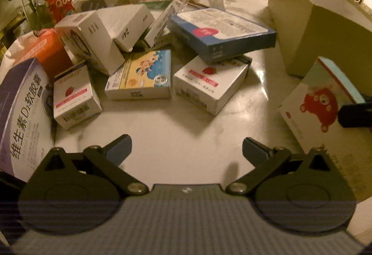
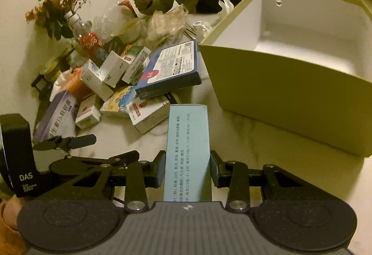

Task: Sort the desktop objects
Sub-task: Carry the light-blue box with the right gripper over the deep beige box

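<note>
Jaws, right: right gripper [image 2: 187, 170] clamped on the narrow sides of a bear-print carton [image 2: 187, 150], pale blue text panel facing the camera.
Jaws, left: left gripper [image 1: 187, 151] spread wide, nothing between the pads, bare tabletop under them.
Held item, from left view: same bear-print carton [image 1: 320, 101] at the right edge, white face with a red cartoon bear, clear of the table.
Destination: open storage box [image 2: 290, 97], olive outside, plain white inside, no contents visible; it stands ahead and to the right of the carton.
Pile: blue flat box [image 1: 223, 34] lies tilted over a strawberry-label carton [image 1: 209, 83]; cartoon-kids carton [image 1: 141, 76] and a small strawberry carton [image 1: 74, 97] lie beside them; purple vitamin box [image 1: 21, 115] at far left.
Step in hand: likely carrying one picked carton toward the box; most of the pile not yet sorted.
Next move: probably lift over the near wall, then release inside; the wall is tall, so clearance matters.
Materials: thin printed cardboard, sharp-edged, light, crushable; table [image 1: 186, 124] is glossy marble-look stone.
Background: crumpled plastic bags, bottles, dried flowers; a person in a pale padded jacket sits opposite.
</note>
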### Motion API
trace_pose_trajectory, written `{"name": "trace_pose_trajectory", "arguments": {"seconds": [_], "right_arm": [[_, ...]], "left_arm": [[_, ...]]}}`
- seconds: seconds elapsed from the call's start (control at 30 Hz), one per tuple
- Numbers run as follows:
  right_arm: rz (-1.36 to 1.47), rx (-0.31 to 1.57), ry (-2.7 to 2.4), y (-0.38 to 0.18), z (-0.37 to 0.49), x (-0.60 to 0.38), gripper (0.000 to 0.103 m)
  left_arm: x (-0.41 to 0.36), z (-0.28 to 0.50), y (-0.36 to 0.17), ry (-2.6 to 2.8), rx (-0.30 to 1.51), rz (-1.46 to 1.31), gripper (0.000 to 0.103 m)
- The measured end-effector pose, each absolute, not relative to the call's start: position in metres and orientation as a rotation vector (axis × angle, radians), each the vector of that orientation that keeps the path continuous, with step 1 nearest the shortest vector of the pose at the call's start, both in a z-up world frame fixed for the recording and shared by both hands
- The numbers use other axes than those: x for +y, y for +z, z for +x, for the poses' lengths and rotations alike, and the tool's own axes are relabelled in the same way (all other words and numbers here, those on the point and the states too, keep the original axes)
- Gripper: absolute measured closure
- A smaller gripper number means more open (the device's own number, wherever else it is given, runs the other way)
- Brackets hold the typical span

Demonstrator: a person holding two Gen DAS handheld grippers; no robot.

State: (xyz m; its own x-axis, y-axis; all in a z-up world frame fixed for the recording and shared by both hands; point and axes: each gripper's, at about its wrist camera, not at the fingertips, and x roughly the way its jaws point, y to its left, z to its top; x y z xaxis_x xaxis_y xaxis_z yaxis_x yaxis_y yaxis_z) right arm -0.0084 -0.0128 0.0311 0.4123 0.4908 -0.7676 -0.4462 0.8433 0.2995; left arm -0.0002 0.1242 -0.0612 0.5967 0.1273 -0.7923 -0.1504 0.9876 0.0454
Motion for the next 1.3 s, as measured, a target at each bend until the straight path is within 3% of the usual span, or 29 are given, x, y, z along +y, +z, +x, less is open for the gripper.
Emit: {"name": "trace_pose_trajectory", "arguments": {"seconds": [0.47, 1.3], "right_arm": [[-0.157, 0.914, 0.586, 0.037, -0.024, 0.014, 0.062], [0.074, 0.747, 0.498, 0.149, 0.003, -0.063, 0.062]], "left_arm": [[0.130, 0.000, -0.070, 0.154, 0.936, -0.101, 0.000], [0.126, 0.002, -0.065, 0.089, 0.907, -0.170, 0.000]]}}
